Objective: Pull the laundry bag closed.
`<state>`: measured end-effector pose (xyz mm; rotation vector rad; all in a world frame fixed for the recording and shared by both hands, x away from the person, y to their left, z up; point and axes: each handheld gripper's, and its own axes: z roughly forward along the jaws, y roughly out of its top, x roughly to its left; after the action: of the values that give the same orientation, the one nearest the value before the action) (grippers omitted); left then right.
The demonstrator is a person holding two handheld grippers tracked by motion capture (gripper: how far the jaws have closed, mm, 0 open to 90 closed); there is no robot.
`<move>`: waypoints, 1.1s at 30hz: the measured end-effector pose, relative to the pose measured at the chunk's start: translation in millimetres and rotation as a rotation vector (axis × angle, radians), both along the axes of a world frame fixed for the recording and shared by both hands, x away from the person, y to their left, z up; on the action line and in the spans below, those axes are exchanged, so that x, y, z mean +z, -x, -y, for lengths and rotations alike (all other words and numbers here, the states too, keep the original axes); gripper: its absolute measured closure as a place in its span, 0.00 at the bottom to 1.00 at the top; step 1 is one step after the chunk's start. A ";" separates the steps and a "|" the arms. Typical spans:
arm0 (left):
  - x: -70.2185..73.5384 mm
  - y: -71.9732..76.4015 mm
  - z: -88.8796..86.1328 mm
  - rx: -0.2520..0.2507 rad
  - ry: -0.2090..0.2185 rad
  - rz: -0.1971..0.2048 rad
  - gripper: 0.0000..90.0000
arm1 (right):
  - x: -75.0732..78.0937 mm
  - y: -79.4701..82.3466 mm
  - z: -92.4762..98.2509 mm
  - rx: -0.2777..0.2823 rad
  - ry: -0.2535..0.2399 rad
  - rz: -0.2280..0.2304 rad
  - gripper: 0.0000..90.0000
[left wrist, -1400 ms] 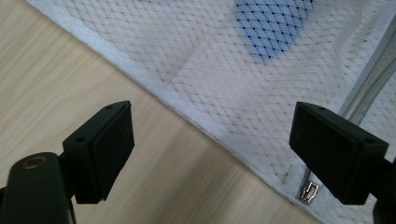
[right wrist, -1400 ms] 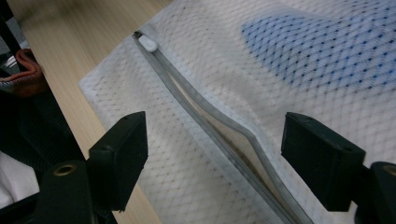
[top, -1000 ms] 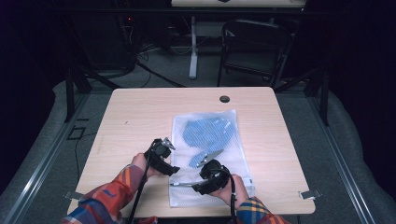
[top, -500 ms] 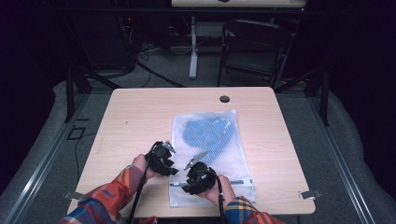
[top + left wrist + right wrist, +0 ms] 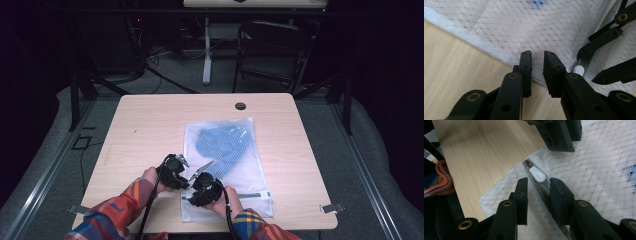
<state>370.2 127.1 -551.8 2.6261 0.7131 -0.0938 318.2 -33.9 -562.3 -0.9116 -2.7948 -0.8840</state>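
Note:
A white mesh bag with a blue garment inside lies flat on the wooden table. Its zipper runs along the near edge and ends in a white pull tab by the near-left corner. My right gripper is open, its jaws straddling the zipper track just behind the tab. My left gripper hovers at the bag's left edge, jaws a narrow gap apart with mesh showing between them. In the high view the left gripper and right gripper sit close together at that corner.
A dark round grommet sits in the table near the far edge. A black chair and a white desk leg stand beyond the table. Metal clips mark the near corners. Plaid sleeves enter from the bottom.
My right gripper has slid left along the bag's near edge until it is right beside the left gripper. The left gripper has hardly moved.

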 end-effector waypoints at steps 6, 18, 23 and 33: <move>-1.1 0.4 -0.1 0.009 0.009 0.003 0.89 | -1.0 -0.1 -2.2 0.013 -0.004 0.001 0.79; -1.1 1.3 0.0 0.017 0.012 -0.006 0.90 | 1.4 2.0 -6.6 0.029 -0.048 0.048 0.88; -1.1 1.3 0.1 0.019 0.013 -0.006 0.90 | -1.2 1.5 -8.4 0.020 -0.048 0.041 0.89; -1.3 1.5 -0.1 0.022 0.016 -0.005 0.90 | -2.4 2.6 -11.2 0.032 -0.069 0.072 0.85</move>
<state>368.7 127.2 -553.1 2.6037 0.7393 -0.0995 315.6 -22.7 -564.7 -0.8391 -2.8097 -1.0216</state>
